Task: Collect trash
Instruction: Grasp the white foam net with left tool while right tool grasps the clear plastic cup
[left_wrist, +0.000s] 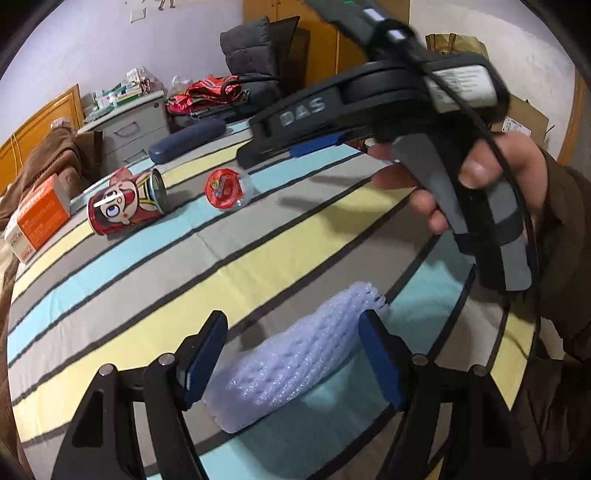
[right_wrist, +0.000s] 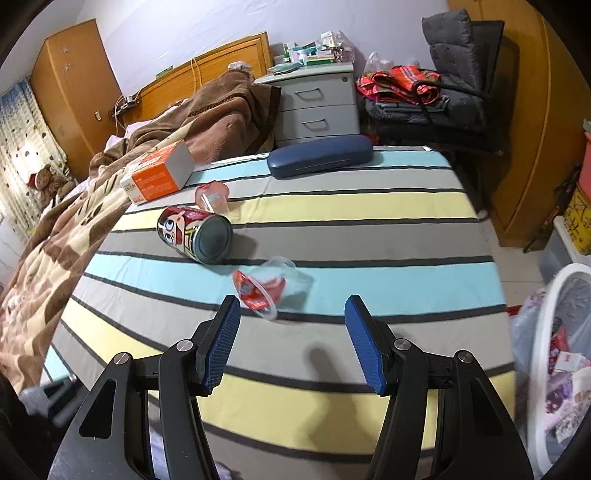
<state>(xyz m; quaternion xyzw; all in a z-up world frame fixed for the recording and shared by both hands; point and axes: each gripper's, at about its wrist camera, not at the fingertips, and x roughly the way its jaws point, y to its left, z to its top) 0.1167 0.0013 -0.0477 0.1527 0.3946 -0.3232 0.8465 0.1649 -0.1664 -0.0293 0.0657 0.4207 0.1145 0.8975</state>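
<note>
1. Pale foam wrap (left_wrist: 295, 354) lies nearest the left wrist lens, on the striped bedspread (left_wrist: 258, 258) between the blue pads of the left tongs (left_wrist: 293, 360). The jaws stand apart on either side of it; whether the pad at 3 o'clock touches the foam I cannot tell, and no squeeze shows, so I read them as released.
2. Right tongs (right_wrist: 291, 338) hang released over bare bedspread, nothing between the pads. A clear plastic cup with a red lid (right_wrist: 264, 290) lies tipped just beyond them at 11 o'clock.
3. Further out at 10 o'clock lies a red cartoon-face can (right_wrist: 195, 234) on its side, then a second small clear cup (right_wrist: 212, 195), an orange-and-white box (right_wrist: 159, 177) and a dark blue glasses case (right_wrist: 319, 155).
4. A white basket (right_wrist: 546, 369) already holding scraps sits off the bed's edge at 3 o'clock.
5. Step in hand, as I judge it: the left tongs are set to pick up the foam. Next they must close gently, since foam crushes, then lift and carry it to the basket.
6. Readable writing: "DAS" on the right tongs' body in the left wrist view; the box print is too blurred.
</note>
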